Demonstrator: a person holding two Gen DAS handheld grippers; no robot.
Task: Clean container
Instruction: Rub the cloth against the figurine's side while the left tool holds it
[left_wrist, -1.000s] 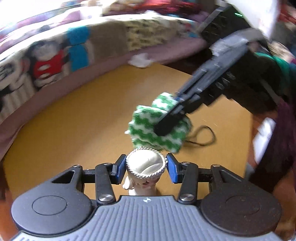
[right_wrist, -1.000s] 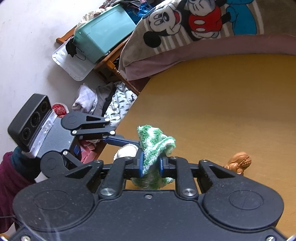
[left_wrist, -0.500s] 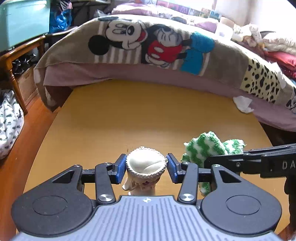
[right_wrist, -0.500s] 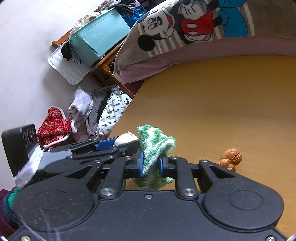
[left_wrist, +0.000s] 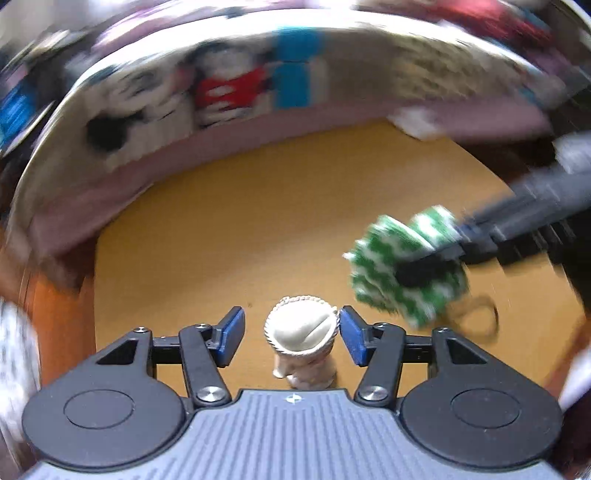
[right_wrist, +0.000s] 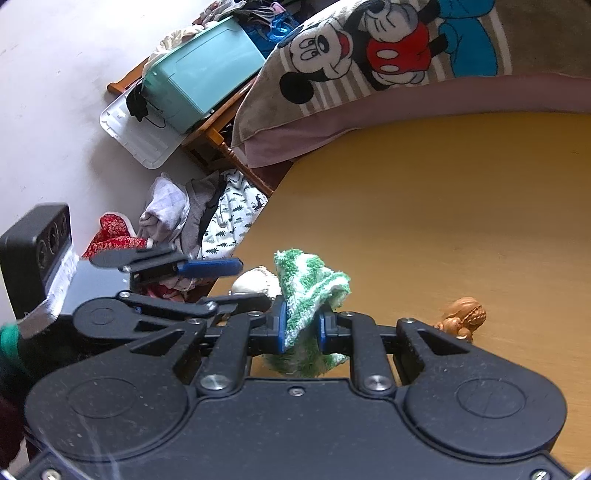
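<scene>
A small cream container with a rope-trimmed rim stands upright on the yellow table. My left gripper straddles it and its jaws are opening. A clear gap shows at the left blue pad, and the right pad sits just off the rim. The left wrist view is blurred by motion. My right gripper is shut on a green-and-white cloth, held just right of the container. In the left wrist view the cloth hangs from the right gripper, above and to the right of the container.
A small brown figurine stands on the table to the right of the cloth. A bed with a cartoon-mouse blanket borders the far edge. A teal box and piled clothes lie beyond the left edge.
The left jaws have spread apart from the container, which they gripped before. The left view has swung and blurred. The right gripper keeps its hold on the cloth in place.
</scene>
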